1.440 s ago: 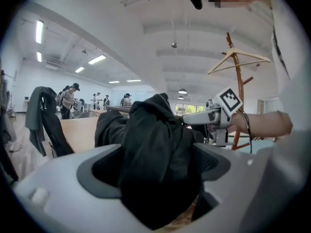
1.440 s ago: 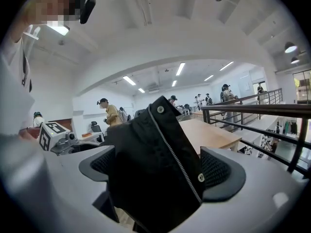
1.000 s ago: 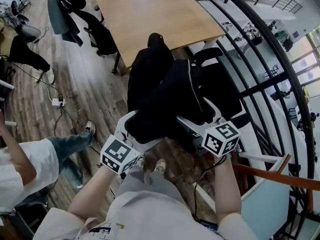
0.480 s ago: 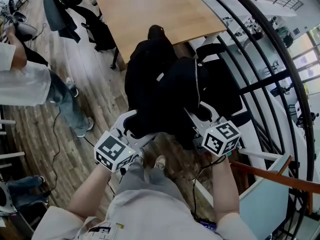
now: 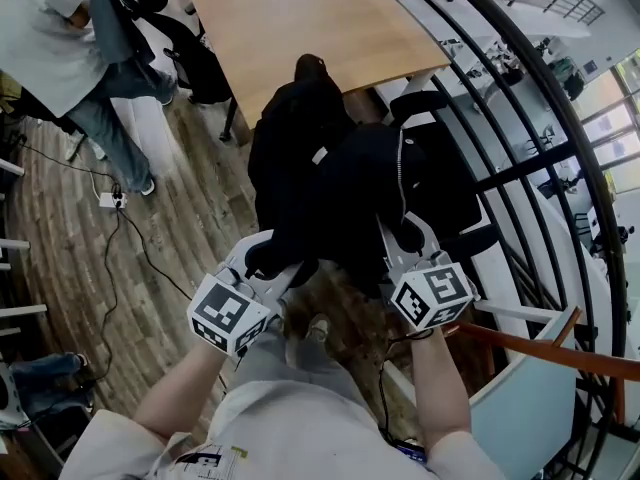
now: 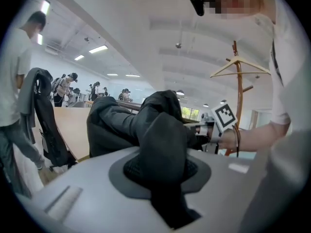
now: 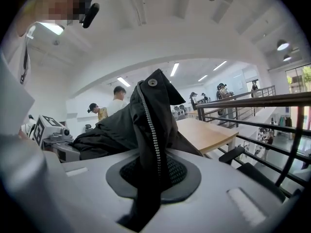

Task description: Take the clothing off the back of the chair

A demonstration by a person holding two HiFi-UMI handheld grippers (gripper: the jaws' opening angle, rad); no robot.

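Note:
A black zip-up jacket [image 5: 340, 168] hangs bunched over the back of a black office chair [image 5: 455, 183], in front of the person holding the grippers. My left gripper [image 5: 262, 261] is at the jacket's lower left edge. Its jaws are closing, and a thick fold of black fabric [image 6: 160, 140] is pinched between the pads. My right gripper [image 5: 400, 240] is at the lower right edge. Its jaws are closing too, squeezing the zipper edge [image 7: 151, 130] between them. The marker cube of the right gripper [image 6: 224, 116] shows beyond the jacket in the left gripper view.
A wooden table [image 5: 300, 18] stands just past the chair. A curved black railing [image 5: 540, 148] runs along the right. A person [image 5: 70, 38] stands top left beside another chair draped with clothes [image 5: 130, 8]. A cable and power strip [image 5: 110, 200] lie on the floor.
Both grippers' jaws have closed onto the jacket's lower edge. The right gripper shifted slightly left and nearer. The bystander walked from lower left to the top left.

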